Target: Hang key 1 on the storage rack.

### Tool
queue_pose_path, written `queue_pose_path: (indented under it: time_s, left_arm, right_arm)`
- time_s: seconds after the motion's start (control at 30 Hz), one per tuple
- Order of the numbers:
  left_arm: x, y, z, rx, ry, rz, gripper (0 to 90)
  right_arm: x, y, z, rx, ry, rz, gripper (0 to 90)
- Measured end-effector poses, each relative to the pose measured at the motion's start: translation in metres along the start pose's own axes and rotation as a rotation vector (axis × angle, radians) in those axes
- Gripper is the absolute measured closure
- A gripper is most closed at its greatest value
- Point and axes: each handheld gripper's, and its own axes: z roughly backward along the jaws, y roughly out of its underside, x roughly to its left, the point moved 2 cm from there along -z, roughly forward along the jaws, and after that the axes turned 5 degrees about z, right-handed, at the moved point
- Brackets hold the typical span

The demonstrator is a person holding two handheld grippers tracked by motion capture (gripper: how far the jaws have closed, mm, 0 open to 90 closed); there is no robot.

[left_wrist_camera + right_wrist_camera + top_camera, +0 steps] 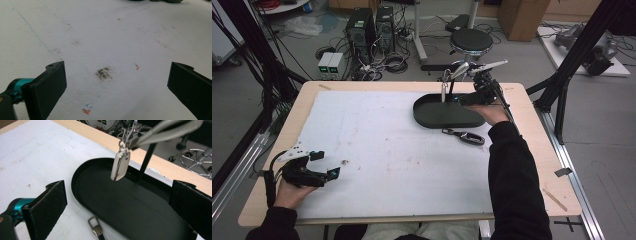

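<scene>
Silver key fob (120,165) hangs from the stand's hook above the black oval tray (432,116), just beyond the right gripper (469,98), whose jaws are spread wide over the tray's near rim. Beside the tray lies a black car key (467,136). Well away, the left gripper (324,165) rests spread on the white mat (105,37).

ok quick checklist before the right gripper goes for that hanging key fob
1. Right gripper jaws open: ok, wide apart.
2. Silver key fob hanging free from the stand's arm: ok, nothing touches it.
3. Jaws level with the fob: not ok, it hangs above and ahead of them.
4. Black tray under the fob: ok.
5. Second key fob out of the way: ok, on the white mat beside the tray.
6. Left gripper out of the way: ok, open at the near left.
</scene>
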Motion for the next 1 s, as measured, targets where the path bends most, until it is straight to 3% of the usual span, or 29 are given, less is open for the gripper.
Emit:
queue_pose_path:
  time_s: [0.43,1.0]
  left_arm:
    - [0.001,0.0,0.0,0.003,-0.001,0.002,2.7]
    - [0.0,0.0,-0.001,0.001,-0.001,0.005,2.7]
  right_arm:
    - [0.005,0.024,0.001,0.031,-0.019,0.012,0.8]
    - [0.011,0.07,-0.02,0.111,-0.066,0.013,0.8]
